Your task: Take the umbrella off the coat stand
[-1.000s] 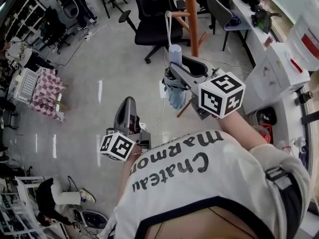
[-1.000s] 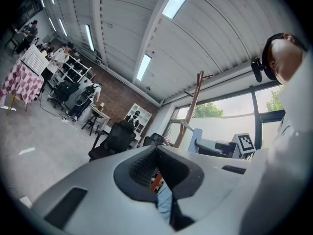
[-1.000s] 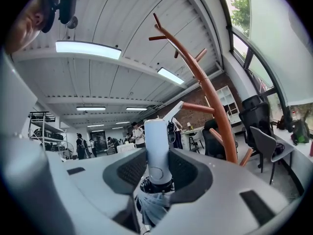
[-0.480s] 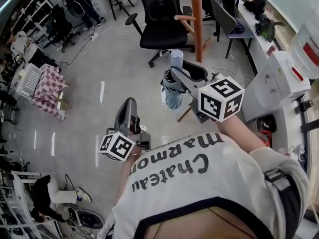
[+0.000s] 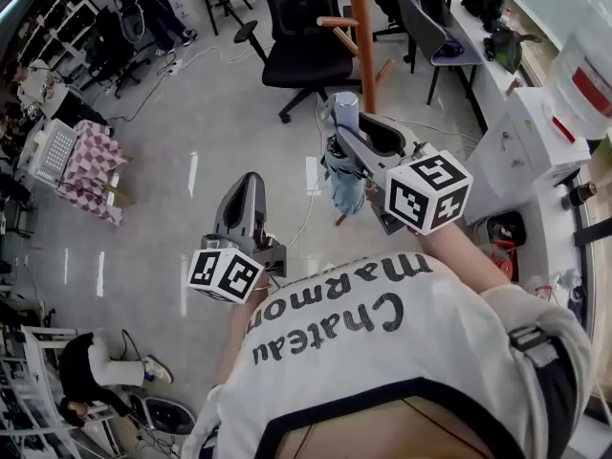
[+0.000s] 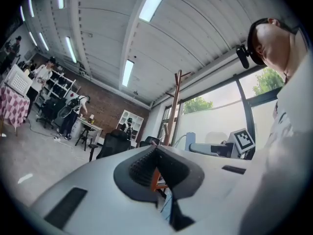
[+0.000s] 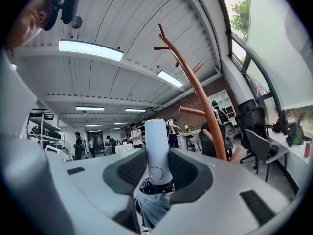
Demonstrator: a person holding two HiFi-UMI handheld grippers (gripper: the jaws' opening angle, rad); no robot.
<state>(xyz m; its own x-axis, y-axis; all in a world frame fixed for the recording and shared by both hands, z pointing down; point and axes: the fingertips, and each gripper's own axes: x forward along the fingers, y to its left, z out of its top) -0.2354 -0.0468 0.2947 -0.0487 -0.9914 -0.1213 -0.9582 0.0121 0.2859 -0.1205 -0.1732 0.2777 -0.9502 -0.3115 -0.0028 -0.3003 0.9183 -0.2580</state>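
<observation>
My right gripper [image 5: 350, 143] is shut on the folded blue umbrella [image 5: 344, 187], just below its pale grey handle [image 5: 344, 113]. The umbrella hangs upright, canopy down, a short way in front of the orange wooden coat stand [image 5: 361, 27] and apart from it. In the right gripper view the handle [image 7: 157, 146] stands between the dark pads of the right gripper [image 7: 157, 169], with the coat stand [image 7: 198, 89] behind at the right. My left gripper [image 5: 251, 187] is lower and to the left, shut with nothing in it. The left gripper [image 6: 156, 153] looks toward the stand [image 6: 173, 106].
A black office chair [image 5: 304, 27] stands left of the stand and a grey chair [image 5: 421, 22] right of it. White boxes [image 5: 531, 132] line the right side. A checked-cloth table [image 5: 91, 165] is at the left. A person crouches at the lower left [image 5: 96, 371].
A pale strap that ran up from the handle toward a peg one second ago is no longer seen there. The right gripper and the umbrella have shifted slightly right. The left gripper stays low.
</observation>
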